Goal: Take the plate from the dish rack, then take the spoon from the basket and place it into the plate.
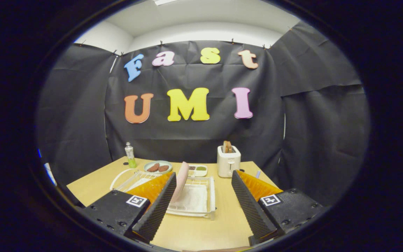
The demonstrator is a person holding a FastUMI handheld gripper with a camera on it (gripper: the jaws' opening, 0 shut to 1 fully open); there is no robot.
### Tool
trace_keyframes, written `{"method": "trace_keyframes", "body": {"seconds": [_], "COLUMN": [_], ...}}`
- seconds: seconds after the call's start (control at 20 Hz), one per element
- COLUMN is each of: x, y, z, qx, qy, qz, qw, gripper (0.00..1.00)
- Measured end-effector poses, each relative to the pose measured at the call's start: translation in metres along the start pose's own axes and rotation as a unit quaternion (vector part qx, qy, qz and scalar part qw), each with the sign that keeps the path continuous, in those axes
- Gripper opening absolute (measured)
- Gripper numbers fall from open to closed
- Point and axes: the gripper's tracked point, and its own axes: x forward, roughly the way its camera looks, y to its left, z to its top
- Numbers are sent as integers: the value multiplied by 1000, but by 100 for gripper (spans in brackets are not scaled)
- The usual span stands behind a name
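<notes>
Between our two fingers, nearest to us, we see bare bench (201, 224) and nothing held: the hand-held gripper (203, 185) stands wide open, its jaws spread well apart. Just ahead, and toward the left finger, the clear dish rack (211, 199) sits on the bench with a white mat in its bottom. The plate (181, 179) stands on edge in that rack, leaning a little, so that we meet its thin rim and not its face; its long axis runs up and down, close against the inner side of the left finger's tip. That is the relation our next move turns on, as we judge it: the plate lies forward and left of the midline between the fingers, so we would need to shift left and advance until the rim passes between them before closing. We cannot tell whether the finger already touches the plate. Beyond the rack lie a dish holding two brown pieces (158, 167), a small divided tray (198, 170) and a bottle (130, 155); a white toaster (228, 161) stands to the right, near the wall. We cannot make out the spoon or its basket.
</notes>
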Motion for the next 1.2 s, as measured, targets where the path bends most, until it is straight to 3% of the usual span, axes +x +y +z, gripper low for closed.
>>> {"method": "trace_keyframes", "body": {"seconds": [0.2, 0.4, 0.6, 0.8, 0.95, 1.2], "x": [66, 120, 160, 168, 184, 188], "y": [32, 44, 50, 45, 56, 47], "z": [1, -2, -2, -22, -15, -15], "qx": [-27, -76, -109, -97, -139, -189], "qy": [91, 192, 263, 369, 379, 393], "qz": [3, -25, -65, -137, -145, -212], "qw": [996, 978, 956, 914, 903, 875], "gripper": [100, 100, 86, 69, 50, 25]}}
